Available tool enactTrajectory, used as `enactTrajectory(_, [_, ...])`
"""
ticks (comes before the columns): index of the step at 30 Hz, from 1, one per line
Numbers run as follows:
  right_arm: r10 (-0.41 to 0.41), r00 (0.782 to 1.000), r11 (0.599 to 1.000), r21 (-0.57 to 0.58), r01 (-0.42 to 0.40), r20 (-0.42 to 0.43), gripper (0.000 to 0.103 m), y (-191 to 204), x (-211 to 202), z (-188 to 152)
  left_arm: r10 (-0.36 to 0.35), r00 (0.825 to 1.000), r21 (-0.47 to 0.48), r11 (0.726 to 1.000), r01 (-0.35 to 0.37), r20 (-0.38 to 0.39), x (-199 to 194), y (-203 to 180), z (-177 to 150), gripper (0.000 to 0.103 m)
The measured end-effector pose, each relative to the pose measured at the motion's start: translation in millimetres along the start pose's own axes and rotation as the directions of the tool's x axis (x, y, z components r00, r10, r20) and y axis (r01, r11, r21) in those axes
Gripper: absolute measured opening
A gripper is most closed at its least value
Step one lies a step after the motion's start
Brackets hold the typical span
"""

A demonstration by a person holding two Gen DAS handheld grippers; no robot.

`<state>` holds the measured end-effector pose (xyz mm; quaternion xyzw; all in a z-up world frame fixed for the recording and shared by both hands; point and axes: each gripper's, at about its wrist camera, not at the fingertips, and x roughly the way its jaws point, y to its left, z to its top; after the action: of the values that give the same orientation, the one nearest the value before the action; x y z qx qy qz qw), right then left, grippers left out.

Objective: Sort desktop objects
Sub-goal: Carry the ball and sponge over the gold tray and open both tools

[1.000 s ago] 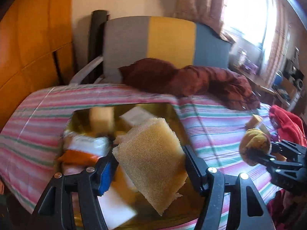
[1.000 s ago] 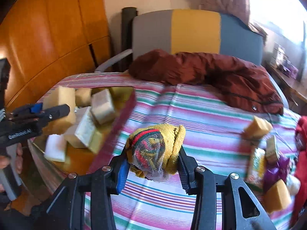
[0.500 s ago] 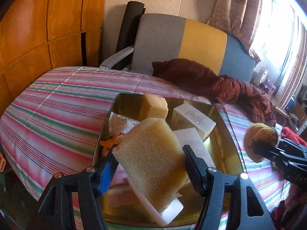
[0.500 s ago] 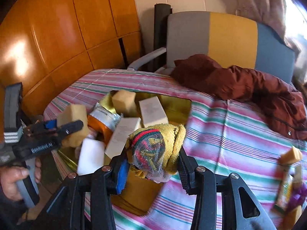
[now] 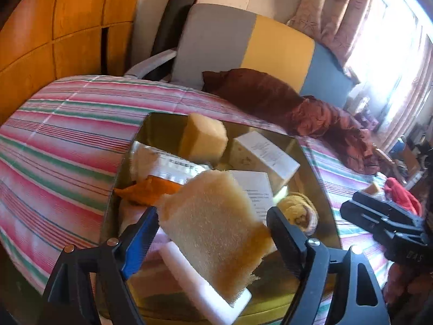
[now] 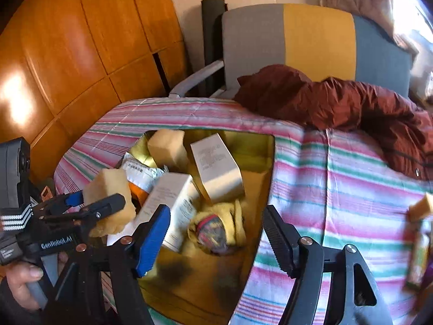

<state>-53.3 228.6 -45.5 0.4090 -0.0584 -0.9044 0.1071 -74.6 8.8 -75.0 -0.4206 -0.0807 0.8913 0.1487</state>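
My left gripper [image 5: 212,233] is shut on a tan sponge [image 5: 216,241] and holds it over the gold box [image 5: 311,162]. The same sponge [image 6: 111,189] shows at the left of the right wrist view. My right gripper [image 6: 216,233] is open and empty above the gold box [image 6: 259,189]. A yellow knitted sock ball [image 6: 213,230] lies in the box below its jaws, also in the left wrist view [image 5: 297,211]. The box also holds white cartons [image 6: 216,168], another sponge block [image 6: 167,146] and an orange packet [image 5: 151,189].
The box sits on a striped cloth [image 6: 324,176]. A maroon jacket [image 6: 338,100] lies at the back before a grey, yellow and blue chair [image 6: 297,38]. More sponge pieces and packets [image 6: 419,224] lie at the right. Wooden panels [image 6: 67,54] stand on the left.
My right gripper opened and let go of the yellow sock ball, which now lies in the gold box. My left gripper still holds the sponge over the box.
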Motion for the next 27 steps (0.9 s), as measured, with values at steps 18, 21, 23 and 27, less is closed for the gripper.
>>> enactTrajectory(18, [-0.041,0.999,0.998,0.043,0.041,-0.001,0.076,-6.8,-19.8,-32.0,0.116,0.993,-0.006,0.993,-0.116,-0.014,14.7,12.8,15.4,0.086])
enactTrajectory(21, [-0.041,0.999,0.997,0.060,0.041,0.000,0.076,-10.5,-20.0,-33.6,0.100,0.994,-0.039,0.994,-0.098,0.043,-0.8,16.2,18.6,0.086])
enactTrajectory(23, [-0.038,0.999,0.997,0.074,0.038,-0.001,0.077,-12.9,-20.6,-35.5,0.098,0.993,-0.047,0.994,-0.096,0.061,-8.8,16.5,18.8,0.086])
enactTrajectory(27, [-0.052,0.999,0.996,0.078,0.051,0.004,0.081,-13.4,-23.6,-41.0,0.126,0.987,-0.057,0.991,-0.121,0.102,-22.9,14.0,17.2,0.086])
